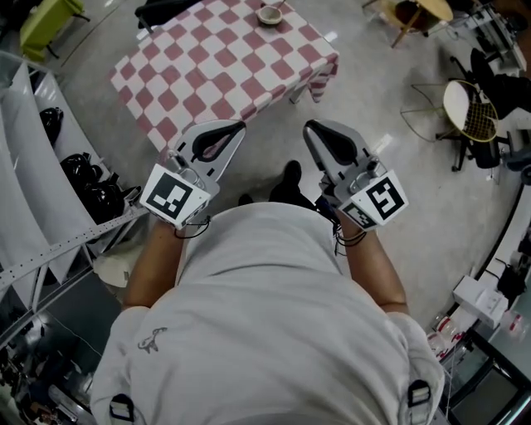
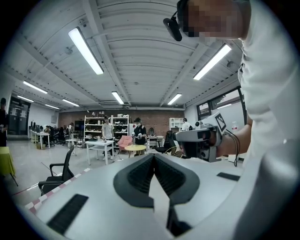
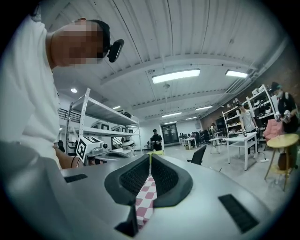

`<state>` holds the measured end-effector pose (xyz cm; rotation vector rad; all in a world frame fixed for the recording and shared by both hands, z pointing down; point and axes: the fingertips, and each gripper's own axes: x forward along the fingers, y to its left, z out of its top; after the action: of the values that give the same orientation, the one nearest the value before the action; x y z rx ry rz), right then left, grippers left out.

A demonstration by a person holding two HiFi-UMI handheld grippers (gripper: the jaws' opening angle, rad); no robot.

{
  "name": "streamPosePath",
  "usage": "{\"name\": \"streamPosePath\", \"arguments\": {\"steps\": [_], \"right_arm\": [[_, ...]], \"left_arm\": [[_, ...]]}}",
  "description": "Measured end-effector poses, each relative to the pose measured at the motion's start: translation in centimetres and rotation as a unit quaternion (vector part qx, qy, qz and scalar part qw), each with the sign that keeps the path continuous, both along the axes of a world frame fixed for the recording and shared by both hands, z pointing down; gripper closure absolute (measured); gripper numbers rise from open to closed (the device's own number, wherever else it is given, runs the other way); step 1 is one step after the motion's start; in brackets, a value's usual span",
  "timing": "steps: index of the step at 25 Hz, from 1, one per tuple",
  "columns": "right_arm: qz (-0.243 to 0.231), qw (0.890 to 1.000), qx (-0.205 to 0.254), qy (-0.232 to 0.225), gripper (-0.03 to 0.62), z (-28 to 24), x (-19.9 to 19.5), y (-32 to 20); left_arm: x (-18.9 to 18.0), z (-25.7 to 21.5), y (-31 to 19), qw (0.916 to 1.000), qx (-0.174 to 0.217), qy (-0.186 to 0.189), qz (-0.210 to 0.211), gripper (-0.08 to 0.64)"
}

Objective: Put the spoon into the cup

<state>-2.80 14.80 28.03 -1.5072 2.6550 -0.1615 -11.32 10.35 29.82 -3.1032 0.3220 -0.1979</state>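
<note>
A table with a red-and-white checked cloth (image 1: pixel 224 66) stands ahead of me. A small cup (image 1: pixel 269 14) sits at its far edge. The spoon is too small to make out; something thin shows by the cup's rim. I hold both grippers close to my chest, well short of the table. The jaws of the left gripper (image 1: pixel 239 127) (image 2: pixel 153 155) meet at the tips with nothing between them. The right gripper (image 1: pixel 309 127) (image 3: pixel 150 155) is shut too and holds nothing, with only a sliver of the checked cloth showing behind its jaws.
White shelving (image 1: pixel 33 158) with black items runs along my left. A yellow-green chair (image 1: pixel 46 21) is at the far left, and chairs and a round table (image 1: pixel 431 12) at the far right. Several people (image 2: pixel 138 129) stand by distant tables.
</note>
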Motion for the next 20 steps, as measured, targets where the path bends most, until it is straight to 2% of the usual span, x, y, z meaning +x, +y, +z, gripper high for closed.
{"name": "streamPosePath", "arguments": {"steps": [8,20], "right_arm": [[0.016,1.0,-0.017,-0.002,0.554,0.7,-3.7,5.0],[0.024,0.999,-0.027,-0.002,0.554,0.9,-5.1,8.8]], "left_arm": [[-4.1,-0.8,4.7,0.9997,-0.01,0.006,0.02,0.546],[-6.0,-1.1,7.4,0.9995,-0.018,0.01,0.024,0.546]]}}
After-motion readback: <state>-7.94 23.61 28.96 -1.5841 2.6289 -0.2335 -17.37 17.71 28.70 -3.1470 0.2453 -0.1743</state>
